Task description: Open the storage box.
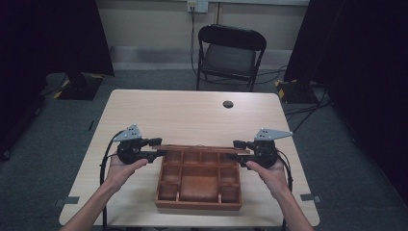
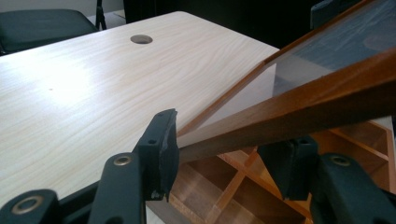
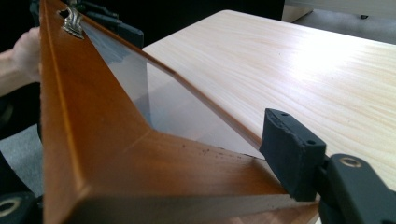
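A brown wooden box with several open compartments sits on the near half of the table. Its glass-paned lid is swung up along the box's far edge. My left gripper grips the lid's left end, and my right gripper grips its right end. In the left gripper view the lid's wooden frame runs between the pads of my left gripper, with the compartments below. In the right gripper view the frame corner sits in my right gripper, with one pad against its edge and the other jaw hidden. A metal clasp marks the lid's far rail.
The light wood table has a cable hole near its far edge. A black folding chair stands behind the table. Dark curtains hang at both sides, and cables lie on the floor at the right.
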Motion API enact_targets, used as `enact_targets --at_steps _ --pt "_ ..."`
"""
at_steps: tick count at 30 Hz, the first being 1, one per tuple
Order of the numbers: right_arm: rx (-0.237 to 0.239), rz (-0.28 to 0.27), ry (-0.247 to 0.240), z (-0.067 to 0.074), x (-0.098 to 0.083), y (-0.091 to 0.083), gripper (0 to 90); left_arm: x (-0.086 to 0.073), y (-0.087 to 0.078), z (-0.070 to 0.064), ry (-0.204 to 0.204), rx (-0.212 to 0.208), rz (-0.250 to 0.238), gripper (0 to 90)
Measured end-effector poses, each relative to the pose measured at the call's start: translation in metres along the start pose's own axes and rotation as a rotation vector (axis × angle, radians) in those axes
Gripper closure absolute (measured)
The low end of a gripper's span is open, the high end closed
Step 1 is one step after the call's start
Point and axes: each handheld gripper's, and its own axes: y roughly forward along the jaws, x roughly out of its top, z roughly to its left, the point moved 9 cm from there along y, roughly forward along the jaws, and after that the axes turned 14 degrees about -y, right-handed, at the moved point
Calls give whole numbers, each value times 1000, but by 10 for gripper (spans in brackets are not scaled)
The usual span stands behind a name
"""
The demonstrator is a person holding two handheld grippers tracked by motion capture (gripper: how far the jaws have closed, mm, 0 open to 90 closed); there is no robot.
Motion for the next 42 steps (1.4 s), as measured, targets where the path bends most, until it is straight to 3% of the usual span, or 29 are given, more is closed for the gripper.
enact_targets --at_steps 7,8,17,42 --pt "-8 -18 17 -7 6 2 404 9 6 -1 19 3 12 477" --pt "-12 -22 21 -8 6 2 404 9 7 -2 1 -1 10 504" --pt "-31 -44 44 -19 8 5 408 17 10 3 -14 3 -2 519" --pt "-66 3 62 -39 -7 16 410 19 22 16 -41 15 -6 545"
